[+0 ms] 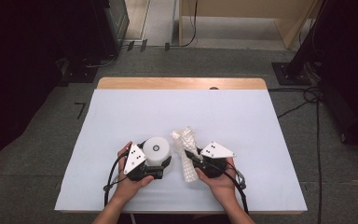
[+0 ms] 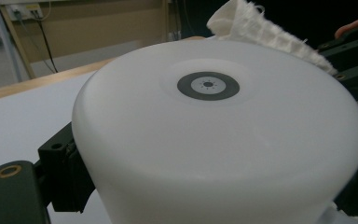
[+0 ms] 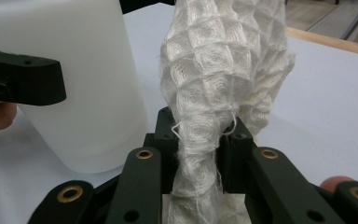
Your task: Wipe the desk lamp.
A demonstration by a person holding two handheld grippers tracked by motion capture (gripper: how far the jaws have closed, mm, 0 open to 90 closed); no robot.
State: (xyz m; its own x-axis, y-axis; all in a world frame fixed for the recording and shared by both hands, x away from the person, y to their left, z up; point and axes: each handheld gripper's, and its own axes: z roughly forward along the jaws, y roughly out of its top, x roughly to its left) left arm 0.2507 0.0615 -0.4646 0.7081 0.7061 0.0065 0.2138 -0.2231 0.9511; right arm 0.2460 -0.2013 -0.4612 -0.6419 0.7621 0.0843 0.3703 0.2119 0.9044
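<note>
A white plastic container [image 1: 157,148] stands upside down on the white-covered table [image 1: 214,112], its base marked with a grey ring [image 2: 208,86]. My left gripper [image 1: 159,163] is shut on the container [image 2: 214,140], one jaw against each side of its wall. Just to the right, my right gripper [image 1: 189,157] is shut on a white waffle-weave cloth [image 1: 185,140]. The cloth [image 3: 223,60] is bunched into a strand between the pads of the right gripper [image 3: 198,135] and rises above them. It hangs close beside the container [image 3: 84,93]; whether they touch I cannot tell.
A wooden strip [image 1: 182,83] runs along the table's far edge. Black cables [image 1: 314,100] lie on the floor to the right, near a black stand base [image 1: 289,72]. Dark equipment [image 1: 37,56] fills the left side.
</note>
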